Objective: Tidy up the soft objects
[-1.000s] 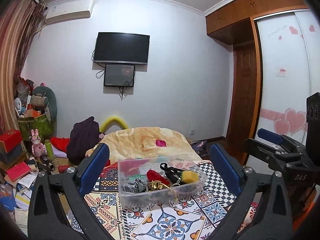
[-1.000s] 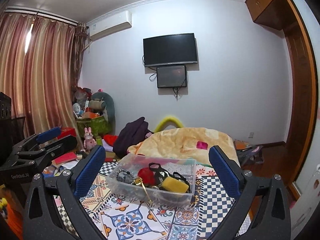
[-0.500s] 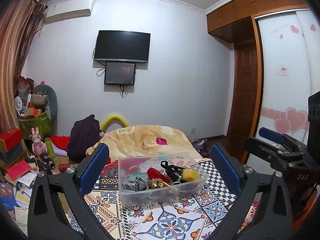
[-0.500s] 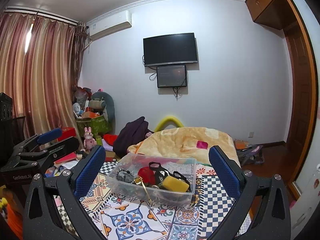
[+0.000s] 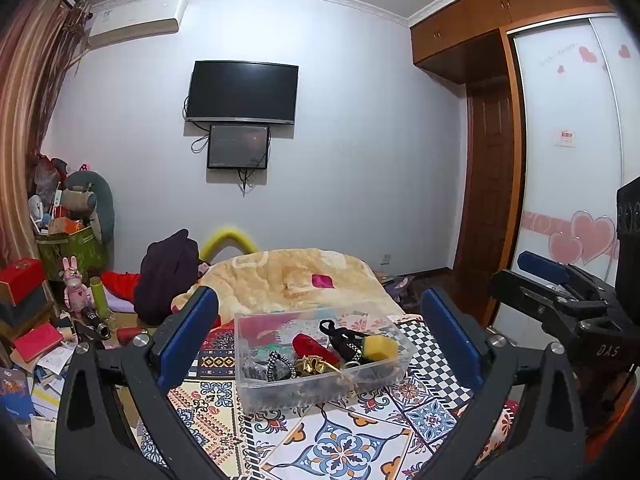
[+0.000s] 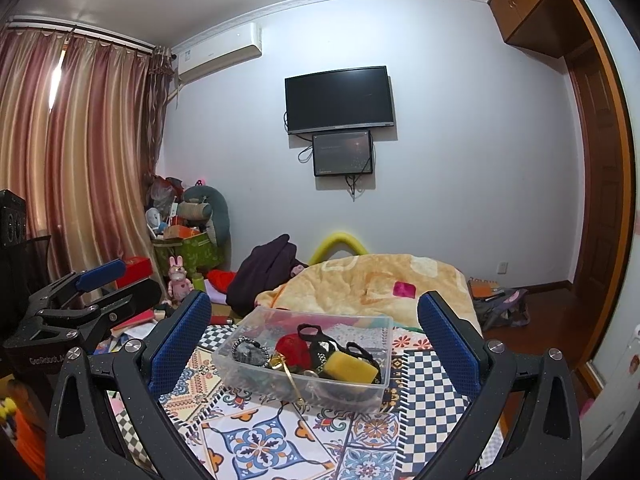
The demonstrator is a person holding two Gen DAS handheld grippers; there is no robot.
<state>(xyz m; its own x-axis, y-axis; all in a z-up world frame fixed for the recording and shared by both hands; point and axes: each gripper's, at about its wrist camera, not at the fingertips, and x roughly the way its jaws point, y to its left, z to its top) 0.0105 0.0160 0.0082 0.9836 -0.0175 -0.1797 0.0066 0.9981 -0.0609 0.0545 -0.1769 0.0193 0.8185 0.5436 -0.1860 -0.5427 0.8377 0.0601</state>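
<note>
**One clear bin, two spread grippers above the bed**

A single clear rectangular plastic bin sits on the patterned patchwork bedspread, directly ahead of both cameras. Inside it the pictures show one yellow sponge block, one red soft piece, one black strap loop, one black-and-white braided band and one small gold crumpled item; other things lie beneath them, too jumbled to count.

The left gripper is held above the near part of the bedspread with its two blue-padded fingers spread wide and nothing between them; the bin shows in the gap beyond them. The right gripper is likewise spread wide and empty, its two blue pads framing the same bin, where the sponge lies toward the near right corner. Each gripper shows at the edge of the other's view.

Behind the bin lies one peach-coloured fleece blanket bearing one small pink square. On the white wall hang two black screens, one large and one smaller just below it, and one white air conditioner is mounted near the ceiling.
</note>
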